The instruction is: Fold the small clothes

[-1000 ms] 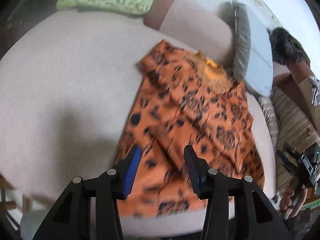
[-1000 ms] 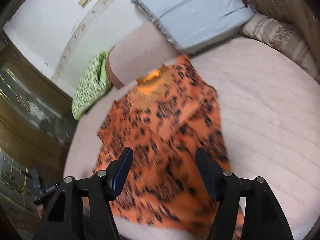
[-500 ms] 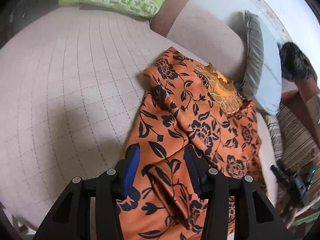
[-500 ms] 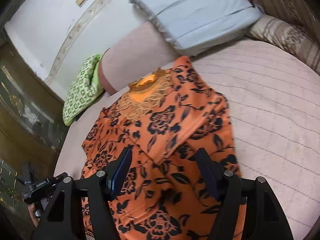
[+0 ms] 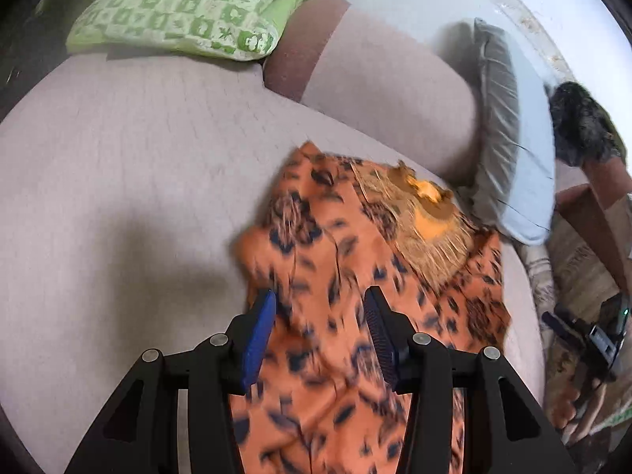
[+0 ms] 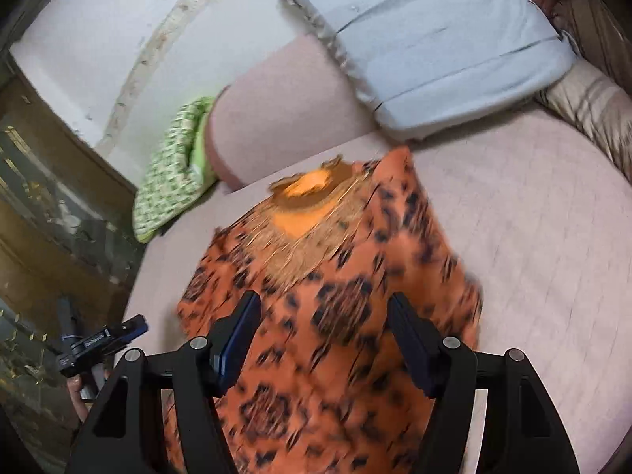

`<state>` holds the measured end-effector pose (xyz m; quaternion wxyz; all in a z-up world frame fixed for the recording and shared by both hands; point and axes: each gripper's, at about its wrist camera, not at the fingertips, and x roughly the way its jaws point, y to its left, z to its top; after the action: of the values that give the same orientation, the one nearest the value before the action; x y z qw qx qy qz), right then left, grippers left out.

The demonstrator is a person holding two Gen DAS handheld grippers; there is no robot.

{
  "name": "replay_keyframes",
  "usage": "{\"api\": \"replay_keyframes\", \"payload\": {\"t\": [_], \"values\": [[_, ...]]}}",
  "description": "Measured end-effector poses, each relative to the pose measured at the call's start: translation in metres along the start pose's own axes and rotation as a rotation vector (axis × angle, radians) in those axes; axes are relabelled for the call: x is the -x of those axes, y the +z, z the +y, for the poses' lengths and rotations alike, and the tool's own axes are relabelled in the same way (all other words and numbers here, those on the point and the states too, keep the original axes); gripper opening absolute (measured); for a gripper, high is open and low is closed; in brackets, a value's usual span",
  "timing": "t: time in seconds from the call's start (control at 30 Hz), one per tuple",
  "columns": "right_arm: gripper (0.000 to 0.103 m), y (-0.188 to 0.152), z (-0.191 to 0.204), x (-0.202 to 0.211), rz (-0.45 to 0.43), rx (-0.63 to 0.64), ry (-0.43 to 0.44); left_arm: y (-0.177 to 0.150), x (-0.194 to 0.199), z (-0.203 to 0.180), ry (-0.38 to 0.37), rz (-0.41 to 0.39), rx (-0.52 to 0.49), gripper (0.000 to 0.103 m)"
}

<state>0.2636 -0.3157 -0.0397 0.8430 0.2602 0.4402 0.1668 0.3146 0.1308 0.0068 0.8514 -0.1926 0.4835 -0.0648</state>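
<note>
Both views have slid up the orange floral garment [image 5: 355, 276] toward its gold collar, and it lies lengthwise on the bed [image 5: 138, 177] for folding. Left gripper [image 5: 320, 316] hovers half-open, right gripper [image 6: 324, 316] wide, neither gripping cloth. Blur hides the folds, and the near hem is cut off.

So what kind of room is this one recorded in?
Most likely a bedroom at home. An orange dress lies on a pink quilted bed, with a green pillow and a grey pillow against a white wall.
</note>
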Motion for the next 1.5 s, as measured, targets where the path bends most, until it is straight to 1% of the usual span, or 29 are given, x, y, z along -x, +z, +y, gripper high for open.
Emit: {"api": "replay_keyframes", "payload": {"t": [0.07,0.2,0.3,0.33,0.43,0.5,0.53,0.57,0.6,0.63,0.67,0.7,0.73,0.77,0.8,0.87,0.93,0.97,1.0,1.07,1.13,1.17,1.2,1.27,1.3,1.33,1.4,1.43,1.5], "values": [[0.069,0.025,-0.006,-0.020,0.022,0.005,-0.024,0.020,-0.019,0.000,0.002,0.002,-0.012,0.047],[0.069,0.073,-0.020,-0.071,0.082,0.022,-0.089,0.069,-0.074,0.005,0.006,0.052,-0.010,0.047],[0.068,0.097,-0.029,-0.102,0.109,0.017,-0.090,0.108,-0.111,0.014,0.001,0.069,0.025,0.047],[0.068,0.104,-0.031,-0.111,0.111,0.014,-0.095,0.122,-0.128,0.017,-0.005,0.087,0.031,0.047],[0.064,0.118,-0.041,-0.142,0.132,0.009,-0.135,0.141,-0.168,0.023,-0.006,0.148,0.044,0.046],[0.058,0.124,-0.048,-0.158,0.149,-0.011,-0.146,0.149,-0.196,0.030,0.008,0.199,0.051,0.045],[0.056,0.125,-0.051,-0.167,0.172,-0.005,-0.176,0.149,-0.207,0.035,0.013,0.217,0.068,0.045],[0.055,0.125,-0.055,-0.176,0.187,0.011,-0.235,0.150,-0.213,0.036,0.007,0.221,0.078,0.044],[0.051,0.126,-0.059,-0.182,0.201,0.015,-0.263,0.150,-0.216,0.037,0.002,0.206,0.081,0.044],[0.047,0.125,-0.065,-0.189,0.228,0.004,-0.255,0.152,-0.217,0.036,0.007,0.189,0.079,0.042],[0.039,0.124,-0.069,-0.193,0.231,-0.001,-0.250,0.155,-0.219,0.034,0.008,0.189,0.076,0.038],[0.025,0.124,-0.070,-0.192,0.221,0.004,-0.254,0.155,-0.221,0.031,0.004,0.191,0.072,0.024],[0.014,0.125,-0.070,-0.190,0.218,0.008,-0.251,0.156,-0.224,0.028,0.011,0.198,0.068,0.013],[0.010,0.125,-0.070,-0.188,0.219,-0.002,-0.238,0.155,-0.224,0.027,0.020,0.199,0.065,0.012],[0.010,0.126,-0.071,-0.184,0.210,-0.015,-0.222,0.155,-0.223,0.024,0.023,0.197,0.057,0.009],[0.009,0.128,-0.065,-0.172,0.180,0.005,-0.206,0.157,-0.214,0.021,0.019,0.161,0.056,0.007],[0.009,0.130,-0.058,-0.157,0.153,0.022,-0.193,0.156,-0.189,0.021,-0.029,0.106,0.074,0.007],[0.009,0.132,-0.055,-0.148,0.137,0.023,-0.176,0.153,-0.169,0.020,-0.056,0.065,0.074,0.007],[0.009,0.132,-0.051,-0.137,0.115,0.032,-0.158,0.152,-0.157,0.020,-0.072,0.040,0.069,0.007],[0.009,0.127,-0.041,-0.108,0.067,0.054,-0.129,0.143,-0.117,0.018,-0.130,-0.027,0.048,0.007],[0.009,0.114,-0.028,-0.066,-0.001,0.075,-0.074,0.123,-0.067,0.019,-0.199,-0.105,0.020,0.007],[0.009,0.104,-0.022,-0.047,-0.027,0.083,-0.063,0.109,-0.042,0.021,-0.214,-0.136,-0.002,0.007],[0.009,0.090,-0.017,-0.023,-0.059,0.085,-0.047,0.095,-0.020,0.022,-0.207,-0.164,-0.023,0.007],[0.009,0.055,-0.008,0.022,-0.118,0.093,-0.017,0.052,0.027,0.030,-0.231,-0.206,-0.050,0.007],[0.009,0.036,-0.005,0.042,-0.136,0.094,-0.025,0.031,0.043,0.036,-0.240,-0.213,-0.046,0.007],[0.009,0.013,-0.003,0.060,-0.152,0.087,-0.018,0.000,0.060,0.044,-0.243,-0.208,-0.030,0.007],[0.009,-0.027,-0.001,0.081,-0.165,0.049,-0.004,-0.043,0.079,0.060,-0.214,-0.197,-0.014,0.007],[0.009,-0.049,-0.004,0.087,-0.154,0.007,-0.009,-0.071,0.083,0.068,-0.206,-0.176,0.007,0.007],[0.009,-0.092,-0.010,0.087,-0.131,-0.069,-0.006,-0.107,0.082,0.082,-0.156,-0.133,0.056,0.007]]}}
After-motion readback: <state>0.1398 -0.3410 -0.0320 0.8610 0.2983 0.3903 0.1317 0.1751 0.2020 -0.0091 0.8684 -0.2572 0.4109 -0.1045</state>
